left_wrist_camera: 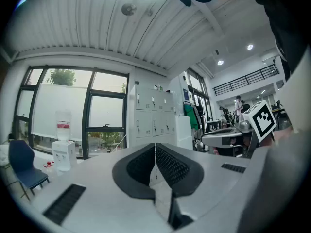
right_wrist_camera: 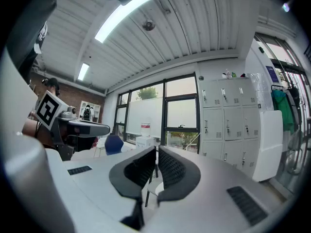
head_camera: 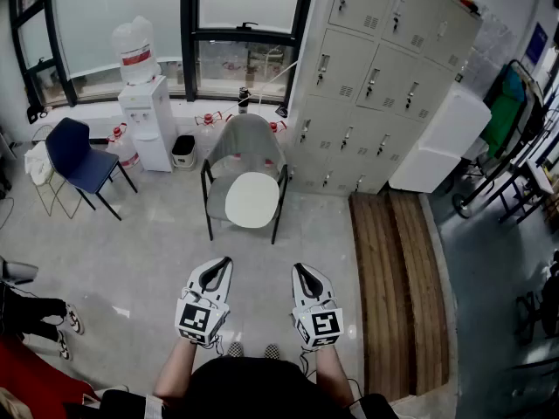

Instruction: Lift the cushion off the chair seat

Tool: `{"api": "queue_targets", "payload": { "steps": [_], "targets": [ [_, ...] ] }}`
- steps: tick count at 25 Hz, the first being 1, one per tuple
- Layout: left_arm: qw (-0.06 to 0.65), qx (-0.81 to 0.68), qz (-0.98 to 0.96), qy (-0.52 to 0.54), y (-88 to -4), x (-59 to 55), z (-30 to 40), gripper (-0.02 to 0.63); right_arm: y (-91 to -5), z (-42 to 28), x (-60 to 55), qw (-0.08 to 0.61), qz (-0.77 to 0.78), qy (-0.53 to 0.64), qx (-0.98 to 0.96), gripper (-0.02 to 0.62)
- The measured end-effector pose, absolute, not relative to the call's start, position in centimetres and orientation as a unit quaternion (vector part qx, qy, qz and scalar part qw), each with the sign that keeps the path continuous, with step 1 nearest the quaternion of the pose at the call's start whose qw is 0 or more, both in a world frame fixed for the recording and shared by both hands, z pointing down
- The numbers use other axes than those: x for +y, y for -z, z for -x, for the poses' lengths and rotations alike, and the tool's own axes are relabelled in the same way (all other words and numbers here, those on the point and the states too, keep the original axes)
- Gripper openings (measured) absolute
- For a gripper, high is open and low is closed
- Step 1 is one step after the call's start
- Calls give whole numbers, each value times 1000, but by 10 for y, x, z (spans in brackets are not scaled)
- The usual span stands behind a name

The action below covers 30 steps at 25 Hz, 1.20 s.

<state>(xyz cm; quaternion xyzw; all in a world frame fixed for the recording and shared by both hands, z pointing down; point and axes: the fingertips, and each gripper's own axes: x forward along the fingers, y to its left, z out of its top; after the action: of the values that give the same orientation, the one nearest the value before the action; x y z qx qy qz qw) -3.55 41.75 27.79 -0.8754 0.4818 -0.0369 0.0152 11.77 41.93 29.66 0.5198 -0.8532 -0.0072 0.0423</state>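
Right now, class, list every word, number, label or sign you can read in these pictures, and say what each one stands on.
No text here can be read.
On the water bottle: a red label, print too small.
On the far wall: a blue sign, too blurred.
On the lockers: no print can be made out.
On the left gripper and right gripper: a cube each, with black-and-white square patterns, no words.
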Motion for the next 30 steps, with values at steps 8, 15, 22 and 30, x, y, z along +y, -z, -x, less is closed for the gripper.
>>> {"api": "queue_targets", "payload": {
  "steps": [8, 15, 22, 30],
  "targets": [
    [10, 482, 875, 36, -281, 413, 42, 23, -296, -106, 416, 43, -514, 7, -857, 37],
    [0, 488, 872, 36, -286, 412, 64, 23, -295, -86, 415, 48, -513, 6, -857, 38],
    [-1, 487, 873, 34, -290, 411, 102, 23, -292, -51, 413, 43, -516, 11, -855, 38],
    [2, 488, 872, 35, -294, 397, 128, 23, -300, -19, 393, 36, -510, 3, -859, 38]
  ]
}}
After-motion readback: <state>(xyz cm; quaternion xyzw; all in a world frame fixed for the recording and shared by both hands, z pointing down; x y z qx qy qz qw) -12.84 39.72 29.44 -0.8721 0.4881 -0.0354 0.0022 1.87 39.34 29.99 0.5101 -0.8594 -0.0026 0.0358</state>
